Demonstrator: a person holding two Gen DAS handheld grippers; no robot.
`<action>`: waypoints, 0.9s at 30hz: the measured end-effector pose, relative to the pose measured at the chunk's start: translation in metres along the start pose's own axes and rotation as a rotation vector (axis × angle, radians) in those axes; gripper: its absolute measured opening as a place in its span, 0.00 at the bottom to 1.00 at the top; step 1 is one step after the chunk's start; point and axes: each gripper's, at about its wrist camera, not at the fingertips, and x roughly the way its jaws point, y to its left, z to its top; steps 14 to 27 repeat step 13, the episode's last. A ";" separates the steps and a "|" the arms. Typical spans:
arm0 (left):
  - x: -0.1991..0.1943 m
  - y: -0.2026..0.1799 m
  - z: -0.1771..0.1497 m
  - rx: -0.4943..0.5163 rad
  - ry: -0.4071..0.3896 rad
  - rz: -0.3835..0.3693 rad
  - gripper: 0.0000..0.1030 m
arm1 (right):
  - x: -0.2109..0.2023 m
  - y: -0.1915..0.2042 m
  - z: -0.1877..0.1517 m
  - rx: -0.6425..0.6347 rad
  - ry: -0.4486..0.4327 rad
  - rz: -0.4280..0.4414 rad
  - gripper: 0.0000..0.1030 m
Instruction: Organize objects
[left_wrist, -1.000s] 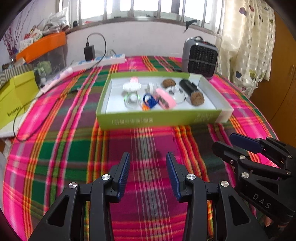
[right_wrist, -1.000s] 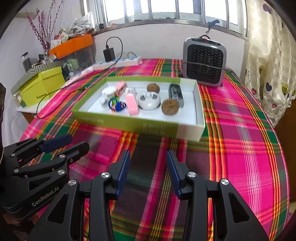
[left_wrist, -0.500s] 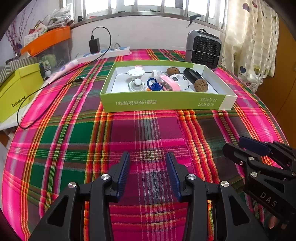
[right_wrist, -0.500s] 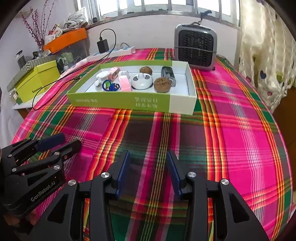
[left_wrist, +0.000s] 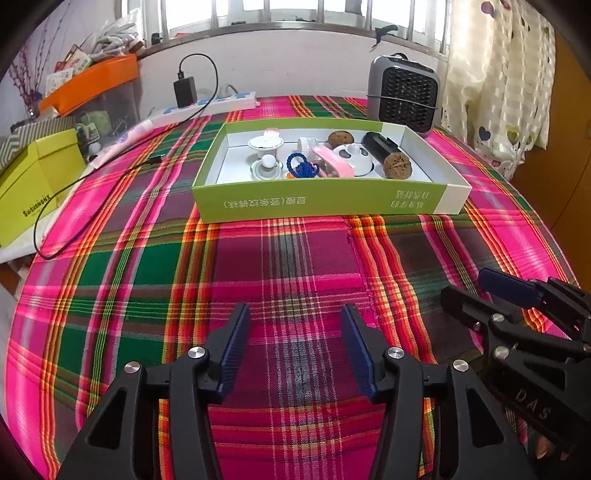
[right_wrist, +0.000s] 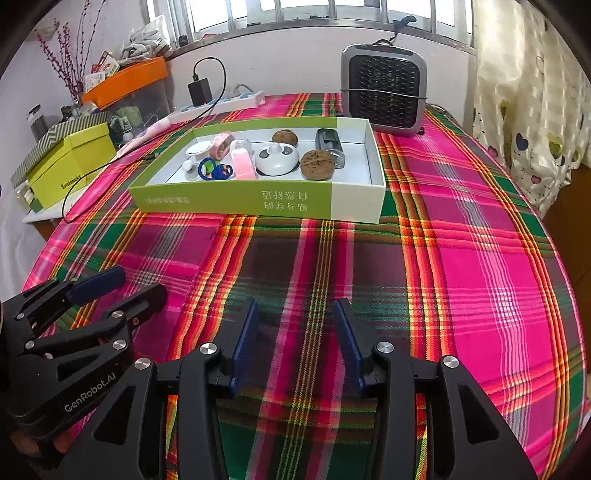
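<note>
Left gripper (left_wrist: 293, 345), right gripper (right_wrist: 295, 341) apart, empty; bare cloth (left_wrist: 295, 251) before green box (left_wrist: 325, 201) edge.

Daylight pours in from the window (left_wrist: 295, 14) at the back, its panes blown out to white. The plaid cloth (left_wrist: 295, 258) is bright and saturated, with soft shadows near the bottom. Both views are sharp in the middle, strongly bent by the fisheye, and dark at the rounded corners.
</note>
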 end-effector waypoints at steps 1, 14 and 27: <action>0.000 0.000 0.000 0.000 0.000 0.000 0.49 | 0.000 0.001 0.000 -0.005 0.001 -0.001 0.48; 0.000 0.000 0.000 -0.001 0.000 -0.002 0.49 | 0.001 0.003 -0.001 -0.014 0.003 -0.008 0.49; 0.000 0.000 0.000 -0.001 0.000 -0.002 0.49 | 0.001 0.003 -0.001 -0.014 0.003 -0.008 0.49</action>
